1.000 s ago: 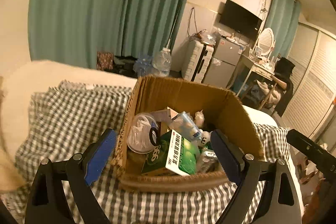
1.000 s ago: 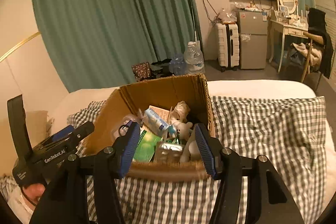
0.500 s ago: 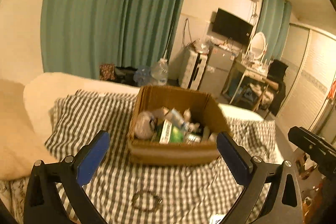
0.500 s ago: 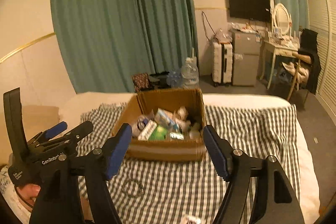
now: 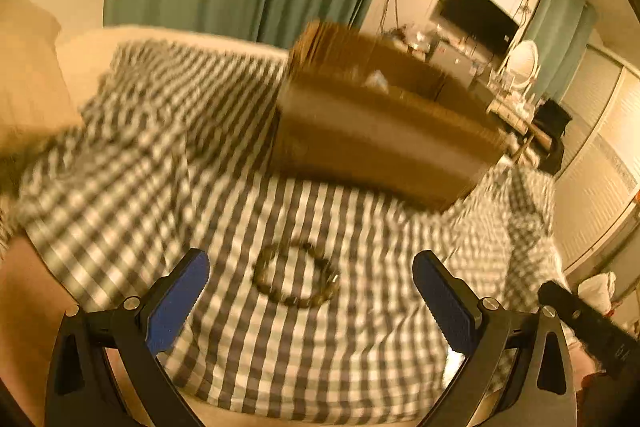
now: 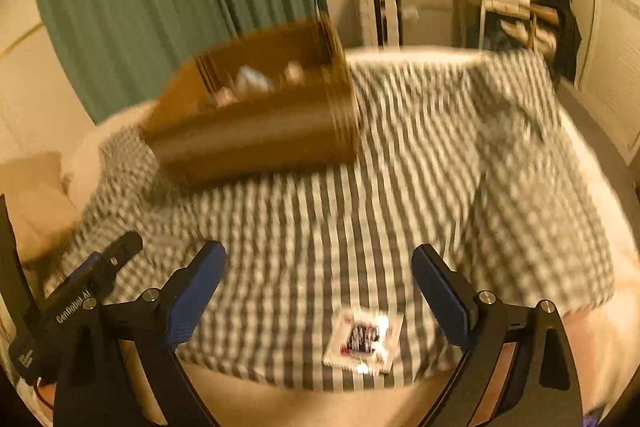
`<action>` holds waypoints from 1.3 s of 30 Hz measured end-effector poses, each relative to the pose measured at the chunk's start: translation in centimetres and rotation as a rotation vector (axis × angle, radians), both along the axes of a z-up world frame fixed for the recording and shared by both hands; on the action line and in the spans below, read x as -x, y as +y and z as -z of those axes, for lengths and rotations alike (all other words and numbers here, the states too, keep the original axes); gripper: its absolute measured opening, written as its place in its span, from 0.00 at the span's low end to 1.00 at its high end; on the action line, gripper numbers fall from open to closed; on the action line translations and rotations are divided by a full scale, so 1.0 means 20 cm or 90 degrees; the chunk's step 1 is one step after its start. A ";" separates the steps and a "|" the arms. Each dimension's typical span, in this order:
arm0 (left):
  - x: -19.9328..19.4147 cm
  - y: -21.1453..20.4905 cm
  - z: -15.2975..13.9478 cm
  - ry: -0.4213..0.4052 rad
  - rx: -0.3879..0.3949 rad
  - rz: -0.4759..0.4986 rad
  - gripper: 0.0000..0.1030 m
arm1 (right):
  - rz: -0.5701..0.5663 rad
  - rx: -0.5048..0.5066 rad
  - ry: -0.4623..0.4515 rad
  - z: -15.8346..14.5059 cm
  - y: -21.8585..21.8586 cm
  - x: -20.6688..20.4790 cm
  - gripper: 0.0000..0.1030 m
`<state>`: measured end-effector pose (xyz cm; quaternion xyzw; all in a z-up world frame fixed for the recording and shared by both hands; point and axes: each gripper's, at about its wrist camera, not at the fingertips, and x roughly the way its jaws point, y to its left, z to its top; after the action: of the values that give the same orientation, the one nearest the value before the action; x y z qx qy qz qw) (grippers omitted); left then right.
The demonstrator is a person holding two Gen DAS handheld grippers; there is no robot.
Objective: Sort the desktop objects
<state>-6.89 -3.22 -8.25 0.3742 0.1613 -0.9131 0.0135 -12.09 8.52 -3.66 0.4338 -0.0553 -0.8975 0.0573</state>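
The left hand-held gripper (image 5: 310, 297) is spread wide with the bead bracelet (image 5: 296, 277) on the checked cloth (image 5: 120, 187) between its fingers. The right hand-held gripper (image 6: 320, 291), also wide, hovers over the sachet (image 6: 364, 341). The cardboard box (image 5: 384, 143) lies farther off.

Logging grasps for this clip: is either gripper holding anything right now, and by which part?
Nothing is held. The left gripper hangs open above the bracelet; the right gripper is open above the packet.
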 end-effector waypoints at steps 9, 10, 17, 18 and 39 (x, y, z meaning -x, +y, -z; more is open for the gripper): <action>0.07 0.09 0.20 -0.028 0.077 0.040 1.00 | 0.025 -0.046 -0.080 0.33 0.04 0.03 0.92; 0.08 0.11 0.22 -0.033 0.082 0.047 1.00 | 0.026 -0.054 -0.084 0.34 0.03 0.02 0.92; 0.17 0.17 0.40 -0.103 0.096 0.074 1.00 | 0.047 -0.057 -0.131 0.47 0.08 0.05 0.92; 0.19 0.16 0.42 -0.114 0.084 0.069 1.00 | 0.045 -0.055 -0.133 0.48 0.09 0.05 0.91; 0.13 0.08 0.41 -0.070 0.063 0.063 0.14 | -0.024 -0.106 -0.105 0.46 0.01 -0.01 0.21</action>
<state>-9.52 -1.62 -16.37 0.4300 0.0966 -0.8976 -0.0045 -11.85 8.62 -12.81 0.5103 0.0233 -0.8590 0.0332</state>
